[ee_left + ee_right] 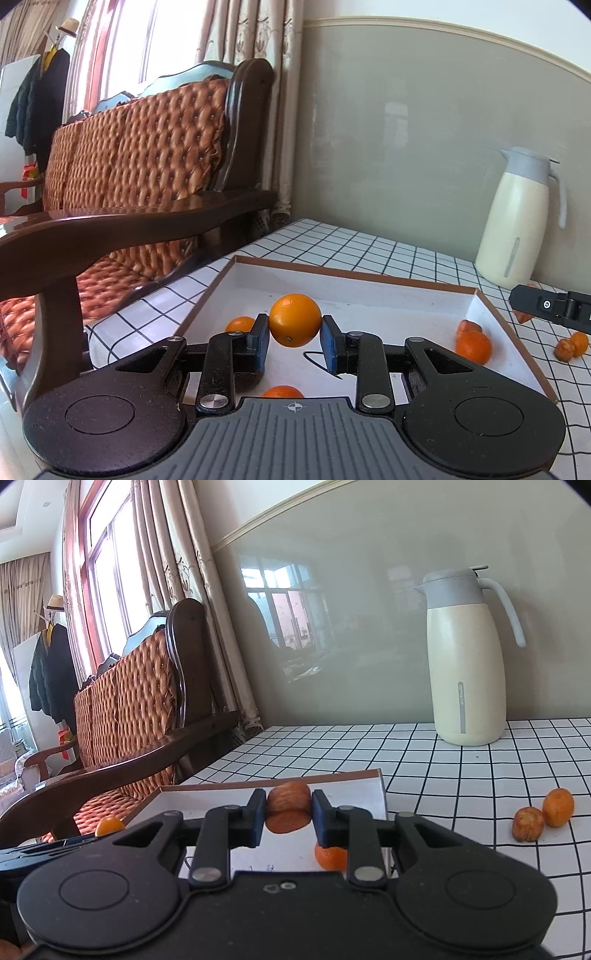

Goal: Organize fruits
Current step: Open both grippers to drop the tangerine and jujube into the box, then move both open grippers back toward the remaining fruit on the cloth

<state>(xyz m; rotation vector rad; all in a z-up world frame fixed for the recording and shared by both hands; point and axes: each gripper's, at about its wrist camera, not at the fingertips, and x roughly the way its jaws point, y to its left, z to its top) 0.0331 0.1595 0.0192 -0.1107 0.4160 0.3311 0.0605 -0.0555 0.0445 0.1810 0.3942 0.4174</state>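
My left gripper [294, 334] is shut on a round orange [294, 319], held above the shallow white box [369, 295] with a brown rim. Inside the box lie several small oranges: one at the left [240, 324], one near the gripper base [282, 391], two at the right wall [474, 346]. My right gripper [289, 814] is shut on a small wrinkled orange fruit [289, 799] over the box's right part [351, 790]; another small orange [330, 856] lies below it. Two small fruits [545, 814] rest on the checked cloth to the right. The right gripper's tip [546, 306] shows in the left wrist view.
A cream and grey thermos jug [465, 657] stands at the back of the checked tablecloth [461, 768] against the wall. A dark wooden sofa with an orange quilted cushion [129, 166] runs along the table's left side. The table's left edge [155, 295] lies close to the box.
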